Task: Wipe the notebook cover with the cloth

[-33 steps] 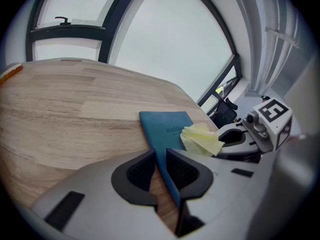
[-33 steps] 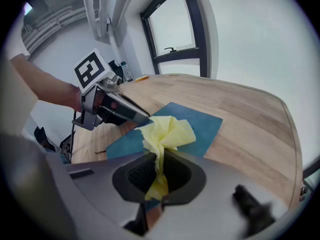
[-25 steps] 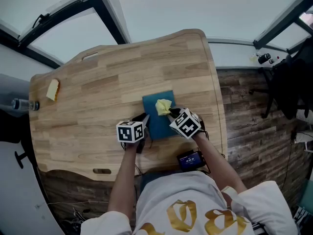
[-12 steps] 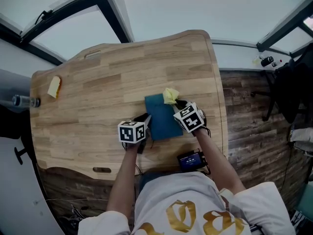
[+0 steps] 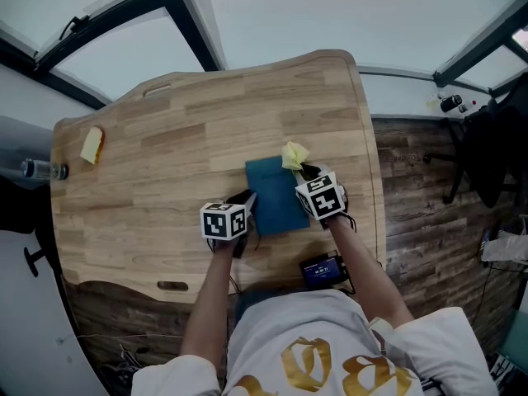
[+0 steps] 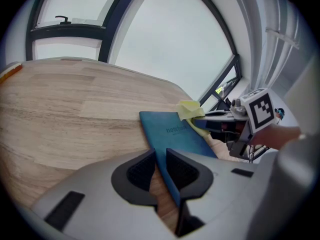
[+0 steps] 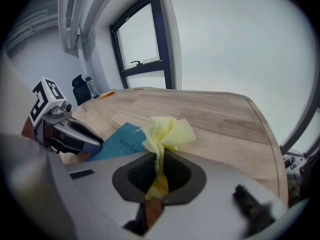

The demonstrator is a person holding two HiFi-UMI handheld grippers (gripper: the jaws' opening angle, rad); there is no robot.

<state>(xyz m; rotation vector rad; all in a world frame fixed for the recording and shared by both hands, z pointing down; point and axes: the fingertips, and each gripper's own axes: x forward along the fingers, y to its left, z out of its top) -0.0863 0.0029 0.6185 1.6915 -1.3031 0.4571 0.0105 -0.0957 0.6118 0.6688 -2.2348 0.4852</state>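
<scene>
Rightward your right gripper (image 5: pixel 304 171), clamped on the yellow cloth (image 5: pixel 294 154), has swept to the notebook's (image 5: pixel 275 195) far right corner, your left gripper (image 5: pixel 246 201) clamping its left edge, wiping seemingly midway.

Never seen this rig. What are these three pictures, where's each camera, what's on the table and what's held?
No robot: a person holds a two-jaw gripper in each hand. The head view looks down from the person's head; the other two cameras ride on the grippers, looking along their jaws. On the wooden table lie a blue notebook and, far left, a small yellow block. The left gripper is clamped on the notebook's edge; the right gripper pinches a yellow cloth at the notebook's far right corner.
</scene>
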